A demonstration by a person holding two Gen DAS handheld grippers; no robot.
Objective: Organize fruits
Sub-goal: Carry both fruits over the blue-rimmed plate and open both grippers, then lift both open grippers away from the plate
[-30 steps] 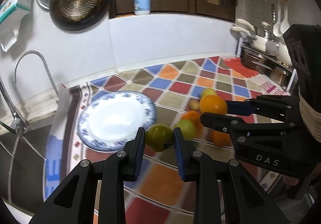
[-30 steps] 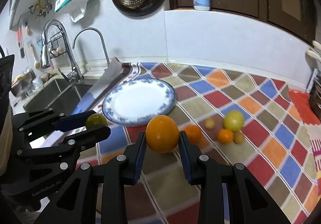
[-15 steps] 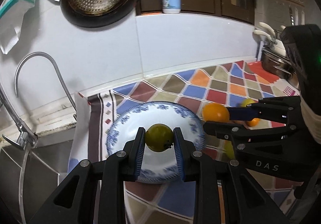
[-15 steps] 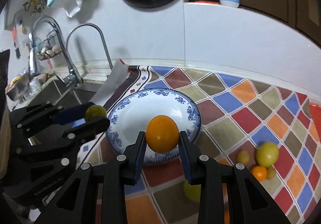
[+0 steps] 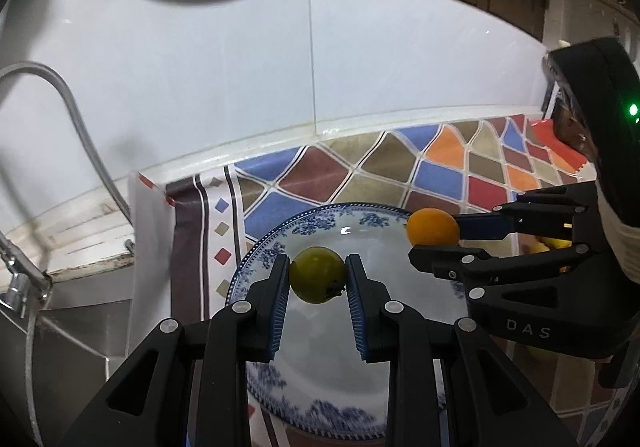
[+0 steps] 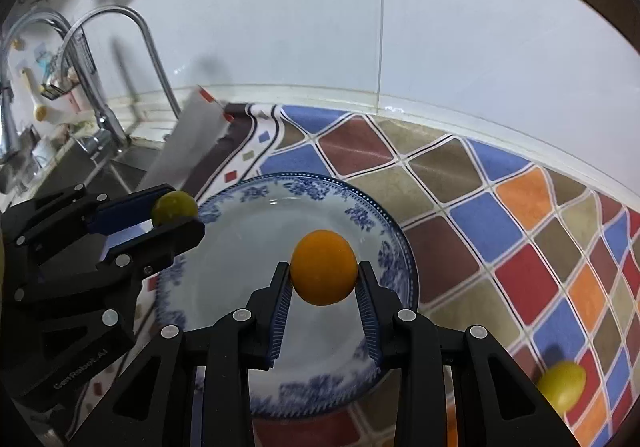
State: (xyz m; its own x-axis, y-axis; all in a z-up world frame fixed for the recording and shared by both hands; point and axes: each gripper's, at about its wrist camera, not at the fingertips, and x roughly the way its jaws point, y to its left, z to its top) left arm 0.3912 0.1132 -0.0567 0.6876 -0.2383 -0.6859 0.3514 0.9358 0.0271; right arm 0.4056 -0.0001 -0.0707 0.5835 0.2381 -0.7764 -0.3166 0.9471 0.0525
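Both grippers hung over the plate (image 6: 384, 219), the left gripper (image 5: 318, 279) clenched on a green fruit (image 5: 318, 279) and the right gripper (image 6: 324, 279) on an orange (image 6: 323, 271), seemingly poised to set them down.

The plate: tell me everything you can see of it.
The plate is round, white and glossy, ceramic by its look, with a blue floral rim. It lies flat on the patchwork cloth near the sink. Nothing rests on it yet: the left gripper holds a green fruit and the right gripper an orange above it.
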